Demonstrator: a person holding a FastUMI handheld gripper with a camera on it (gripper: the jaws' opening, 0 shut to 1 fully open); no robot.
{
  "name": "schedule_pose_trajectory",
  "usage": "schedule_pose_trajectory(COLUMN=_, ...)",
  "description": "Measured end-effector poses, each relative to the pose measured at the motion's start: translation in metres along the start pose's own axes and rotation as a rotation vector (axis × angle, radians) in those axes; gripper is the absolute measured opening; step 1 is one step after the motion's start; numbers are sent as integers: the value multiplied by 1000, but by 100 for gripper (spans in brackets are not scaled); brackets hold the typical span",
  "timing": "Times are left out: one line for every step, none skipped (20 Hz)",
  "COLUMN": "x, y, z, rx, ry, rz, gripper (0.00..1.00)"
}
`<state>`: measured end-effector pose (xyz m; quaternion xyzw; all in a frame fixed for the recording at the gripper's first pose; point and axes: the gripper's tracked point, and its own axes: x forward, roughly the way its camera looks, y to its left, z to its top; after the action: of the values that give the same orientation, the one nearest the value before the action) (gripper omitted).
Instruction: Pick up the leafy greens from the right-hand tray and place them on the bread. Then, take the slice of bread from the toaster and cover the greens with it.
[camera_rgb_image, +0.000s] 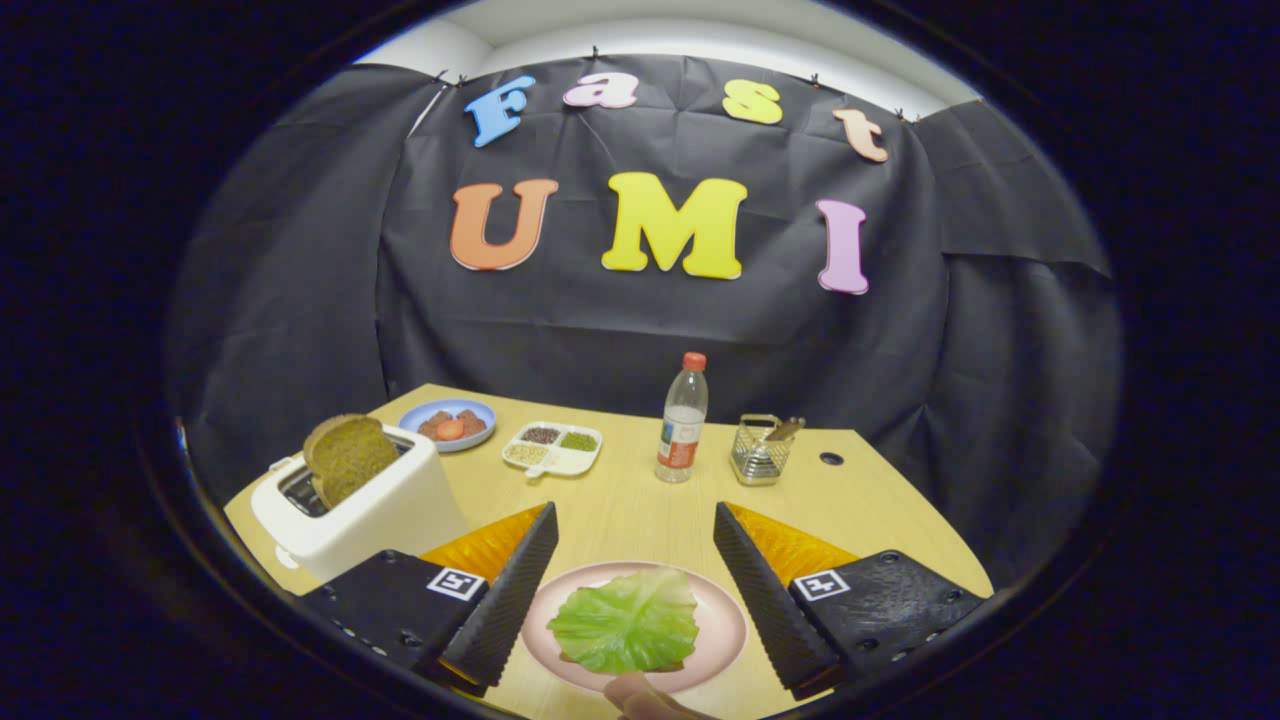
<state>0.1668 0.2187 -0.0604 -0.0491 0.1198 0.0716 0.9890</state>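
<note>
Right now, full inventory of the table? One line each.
pale wooden table: 1, light tan, carries everything below
white plastic toaster: 1, white, beside the left finger
brown bread slice: 1, dark brown, upright in the toaster slot
pink round plate: 1, pink, between the fingers
green lettuce leaf: 1, light green, on the pink plate over something brown, likely bread
blue round plate: 1, blue, holds reddish food, behind the toaster
white divided tray: 1, white, compartments of dark, green and pale grains, right of the blue plate
clear plastic bottle: 1, red cap, mid-table
wire metal basket: 1, silver, right of the bottle
gripper: 1, fingers open, straddling the pink plate, touching nothing
</note>
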Motion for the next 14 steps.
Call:
schedule_pose_trajectory(x=-6, y=9, z=14, rx=3, ry=-33, rz=1, gripper=96)
schedule_pose_trajectory(x=-13, y=20, z=25, rx=15, ry=-56, rz=10, gripper=96)
schedule_pose_trajectory(x=-18, y=36, z=33, rx=32, ry=-69, rz=33, gripper=96)
schedule_pose_trajectory(x=-22, y=52, z=39, rx=45, ry=-72, rz=63, gripper=96)
schedule_pose_trajectory(x=-24, y=67, z=45, rx=55, ry=-72, rz=87, gripper=96)
schedule_pose_trajectory(x=-26, y=81, z=50, rx=59, ry=-71, rz=107, gripper=96)
schedule_pose_trajectory(x=-26, y=95, z=54, rx=57, ry=-70, rz=120, gripper=96)
schedule_pose_trajectory(x=-26, y=109, z=56, rx=50, ry=-69, rz=135, gripper=96)
schedule_pose_trajectory(x=-25, y=124, z=56, rx=42, ry=-64, rz=147, gripper=96)
schedule_pose_trajectory(x=-23, y=139, z=56, rx=35, ry=-57, rz=160, gripper=96)
schedule_pose_trajectory(x=-20, y=153, z=52, rx=27, ry=-44, rz=170, gripper=96)
schedule_pose_trajectory(x=-19, y=166, z=48, rx=22, ry=-26, rz=181, gripper=96)
schedule_pose_trajectory(x=-15, y=177, z=43, rx=21, ry=-8, rz=189, gripper=96)
schedule_pose_trajectory(x=-12, y=185, z=39, rx=25, ry=6, rz=188, gripper=96)
